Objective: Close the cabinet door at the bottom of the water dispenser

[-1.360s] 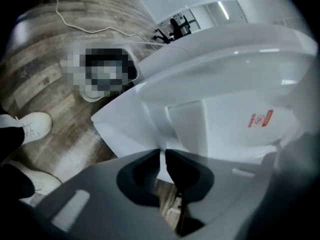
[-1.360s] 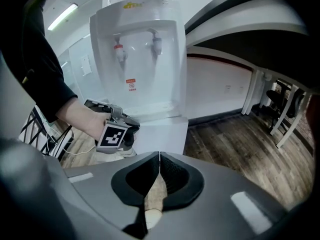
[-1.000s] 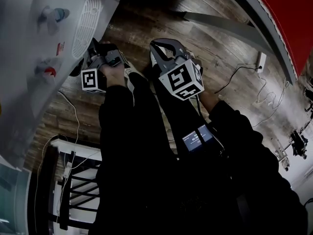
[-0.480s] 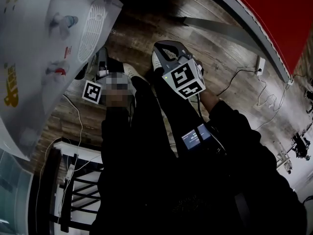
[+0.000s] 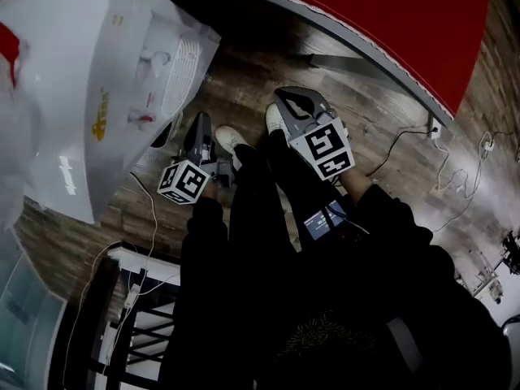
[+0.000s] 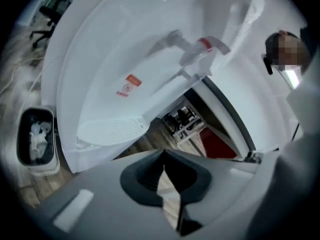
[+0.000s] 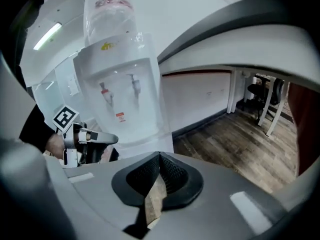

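Observation:
The white water dispenser [image 5: 106, 96] fills the head view's upper left, seen from above, with its two taps and its drip grille [image 5: 185, 63]. Its bottom cabinet door does not show clearly in any view. My left gripper [image 5: 200, 120] hangs shut and empty just off the dispenser's lower front. In the left gripper view the closed jaws [image 6: 164, 170] point up at the red tap [image 6: 205, 44] and the grille [image 6: 117, 129]. My right gripper [image 5: 283, 96] is shut and empty, further right. The right gripper view shows the dispenser [image 7: 125, 99], its bottle [image 7: 107, 14] and the left gripper [image 7: 102, 138].
A white shoe [image 5: 228, 139] stands on the wood floor between the grippers. A black cable [image 5: 406, 136] trails right. A black-and-white rack [image 5: 130, 315] sits at lower left. A small bin [image 6: 35, 139] stands beside the dispenser. A red panel [image 5: 366, 23] runs behind.
Both grippers have risen from the floor. The left one rolled and drew back from the dispenser's base. The head view has lifted, so more of the dispenser shows.

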`<state>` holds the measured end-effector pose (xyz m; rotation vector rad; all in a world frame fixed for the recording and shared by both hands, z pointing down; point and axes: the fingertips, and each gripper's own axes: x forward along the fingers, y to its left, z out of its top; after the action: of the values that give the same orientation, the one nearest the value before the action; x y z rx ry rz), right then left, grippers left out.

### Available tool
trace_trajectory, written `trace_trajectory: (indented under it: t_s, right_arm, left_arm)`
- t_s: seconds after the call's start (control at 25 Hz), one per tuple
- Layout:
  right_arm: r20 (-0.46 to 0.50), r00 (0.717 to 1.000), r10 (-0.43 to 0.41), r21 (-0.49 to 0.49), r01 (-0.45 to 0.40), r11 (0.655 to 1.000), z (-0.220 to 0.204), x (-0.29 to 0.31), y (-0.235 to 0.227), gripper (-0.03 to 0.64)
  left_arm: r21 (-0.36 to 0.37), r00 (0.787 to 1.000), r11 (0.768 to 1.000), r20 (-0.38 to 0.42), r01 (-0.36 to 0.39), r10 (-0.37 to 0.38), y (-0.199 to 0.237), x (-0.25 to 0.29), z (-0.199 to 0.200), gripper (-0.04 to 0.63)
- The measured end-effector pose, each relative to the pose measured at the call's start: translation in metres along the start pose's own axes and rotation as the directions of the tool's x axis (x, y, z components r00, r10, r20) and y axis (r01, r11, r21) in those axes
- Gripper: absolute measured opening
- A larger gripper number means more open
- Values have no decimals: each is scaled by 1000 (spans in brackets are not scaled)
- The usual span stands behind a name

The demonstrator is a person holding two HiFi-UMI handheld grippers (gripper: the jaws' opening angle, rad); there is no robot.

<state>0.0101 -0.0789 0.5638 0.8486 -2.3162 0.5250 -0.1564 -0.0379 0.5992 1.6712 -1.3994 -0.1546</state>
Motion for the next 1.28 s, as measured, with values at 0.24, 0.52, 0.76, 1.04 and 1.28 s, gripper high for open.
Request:
trace_trajectory:
  t_s: [0.24, 0.52, 0.76, 1.04, 1.28]
  right_arm:
    - [95, 995, -27, 27, 24, 999, 56, -51, 8, 0]
    - [244, 969, -35, -13, 40, 999, 147, -110, 29, 0]
    - [537, 843, -30, -132, 119, 984, 249, -188, 57, 0]
    - [605, 792, -79, -40, 130, 991, 336, -262, 73, 0]
    - [656, 744, -128, -34, 198, 980, 388, -300, 67, -2]
  left_arm:
    - [212, 991, 972, 112, -101, 79, -64, -45, 62, 8]
    - [505, 981, 847, 168, -166, 92, -149, -84, 127, 8]
    - [617, 954, 757, 299, -215, 27, -229, -127, 191, 8]
    - [616, 888, 746, 453, -253, -73, -299, -191, 268, 8]
    - [580, 823, 757, 559, -302, -101, -332, -218, 320, 8]
